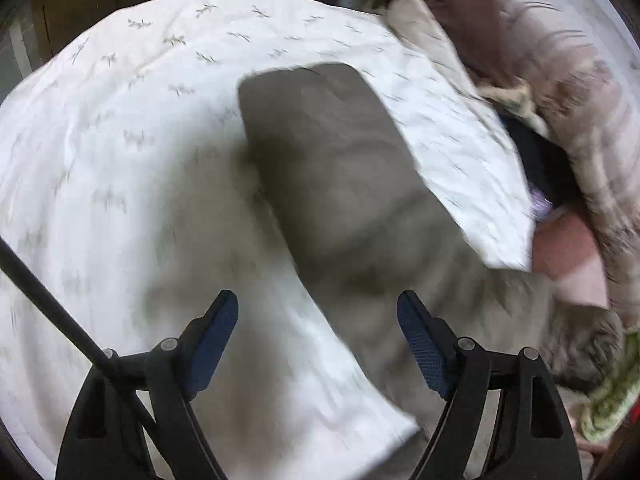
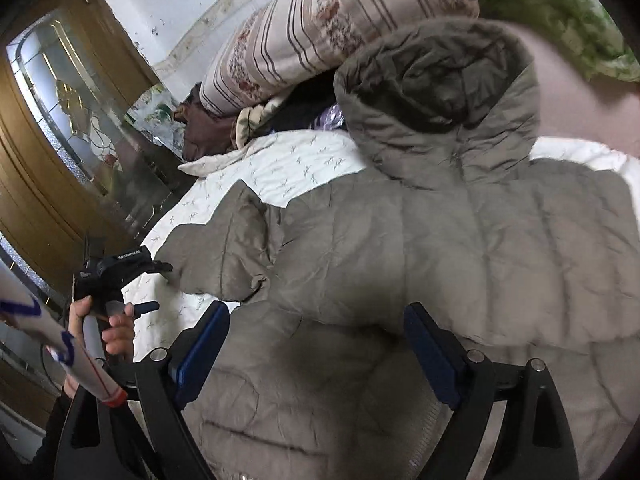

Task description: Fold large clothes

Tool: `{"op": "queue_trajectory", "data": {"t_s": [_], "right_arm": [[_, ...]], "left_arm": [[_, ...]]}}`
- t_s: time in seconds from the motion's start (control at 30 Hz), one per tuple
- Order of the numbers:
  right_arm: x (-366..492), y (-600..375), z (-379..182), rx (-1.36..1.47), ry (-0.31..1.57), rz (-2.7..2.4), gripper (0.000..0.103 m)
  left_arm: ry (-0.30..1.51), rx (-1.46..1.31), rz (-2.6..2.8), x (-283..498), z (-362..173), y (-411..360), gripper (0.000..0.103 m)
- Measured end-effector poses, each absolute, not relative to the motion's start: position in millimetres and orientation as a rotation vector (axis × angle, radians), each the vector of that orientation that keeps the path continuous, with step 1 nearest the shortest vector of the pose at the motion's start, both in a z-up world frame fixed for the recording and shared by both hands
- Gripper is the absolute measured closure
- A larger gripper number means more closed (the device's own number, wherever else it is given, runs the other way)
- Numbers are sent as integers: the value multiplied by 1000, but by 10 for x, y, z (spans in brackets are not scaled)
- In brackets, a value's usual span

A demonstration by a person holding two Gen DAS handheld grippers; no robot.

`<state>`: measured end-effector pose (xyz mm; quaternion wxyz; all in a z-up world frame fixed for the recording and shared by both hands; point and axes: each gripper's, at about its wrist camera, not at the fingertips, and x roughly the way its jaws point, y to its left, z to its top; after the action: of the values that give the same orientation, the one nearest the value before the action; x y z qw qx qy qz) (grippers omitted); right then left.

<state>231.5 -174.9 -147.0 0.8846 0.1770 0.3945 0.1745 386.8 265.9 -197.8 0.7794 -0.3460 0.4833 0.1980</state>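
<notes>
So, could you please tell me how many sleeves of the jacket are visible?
1: a sleeve stretches left from the jacket across the white quilt. The other may be hidden past the right edge.

lighting: soft, even daylight, moderately bright. left wrist view: heavy motion blur across the grey jacket (image 1: 340, 184) and white bedspread (image 1: 120, 128); soft shadow beside the jacket. right wrist view: mostly sharp. both: fisheye bending, dark vignetted corners.
</notes>
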Motion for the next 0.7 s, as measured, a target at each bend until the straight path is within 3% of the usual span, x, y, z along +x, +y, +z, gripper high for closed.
{"op": "queue_trajectory", "data": {"t_s": [0.17,0.23,0.27,0.3,0.4,0.7], "right_arm": [[2384,-1809,-1667,417,847,389,12],[2399,-1849,-1699,438,852,398,13],[2400,-1861,-1699,438,850,400,13],[2408,-1874,-1702,430,850,393,13],[2412,-1921,-1679,431,844,377,13],[2208,-2183,-1381,444,783,351,14]], "left_arm": [[1068,-754,464,4210,-2238,2841,30],[1024,-713,472,4326,-2201,2839,46],[1033,-693,465,4395,-2201,2829,62],[1048,-662,468,4451,-2192,2797,71],[1004,-615,465,4403,-2028,2715,92],[562,-322,301,3599,-375,1454,96]]}}
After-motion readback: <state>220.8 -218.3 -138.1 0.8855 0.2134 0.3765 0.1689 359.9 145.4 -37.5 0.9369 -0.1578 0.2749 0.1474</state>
